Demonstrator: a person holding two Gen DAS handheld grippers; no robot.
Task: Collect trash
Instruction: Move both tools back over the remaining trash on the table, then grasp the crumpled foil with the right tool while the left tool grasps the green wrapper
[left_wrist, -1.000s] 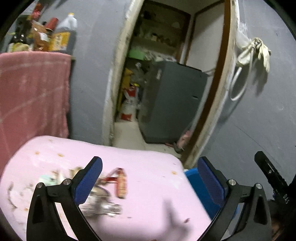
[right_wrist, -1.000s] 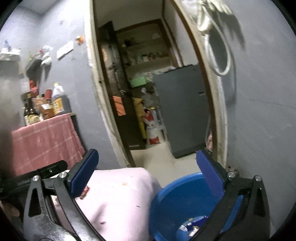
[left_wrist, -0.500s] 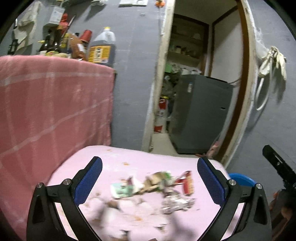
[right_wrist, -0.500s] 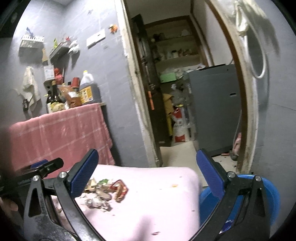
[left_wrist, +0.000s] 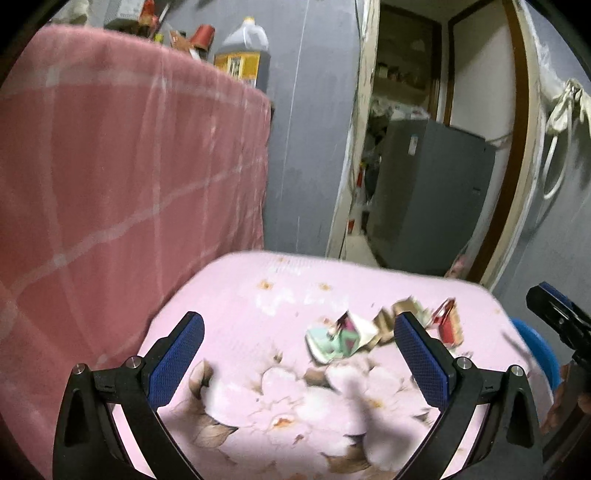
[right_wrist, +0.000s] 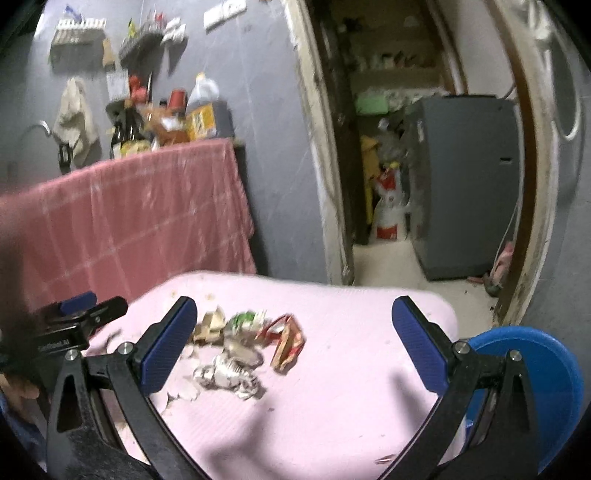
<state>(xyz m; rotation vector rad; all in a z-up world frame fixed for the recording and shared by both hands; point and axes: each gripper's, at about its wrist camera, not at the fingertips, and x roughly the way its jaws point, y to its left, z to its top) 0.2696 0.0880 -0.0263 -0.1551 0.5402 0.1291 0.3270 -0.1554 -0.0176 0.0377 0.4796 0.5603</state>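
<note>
I'm seeing my blue textured pads (left_wrist: 173, 363) on black frames, hovering over a pale pink tablecloth (left_wrist: 258, 325) printed with white-and-brown flowers. A red-and-gold wrapper (right_wrist: 287, 342), a mint-green packet (left_wrist: 330, 343) and silvery crumpled foil (right_wrist: 227, 373) are showing. A blue basin (right_wrist: 550, 373) is glowing beside a pink-red checked cloth (right_wrist: 122, 218).

Two grippers: the left gripper (left_wrist: 299, 356) and the right gripper (right_wrist: 293, 345). One pink surface (right_wrist: 351, 387). One trash heap (right_wrist: 243, 349) on it; its blurred pieces cannot be counted, though one red wrapper (right_wrist: 286, 341) stands out. One blue basin (right_wrist: 543, 373). One big jug (right_wrist: 202, 105). One grey appliance (right_wrist: 465, 181).
</note>
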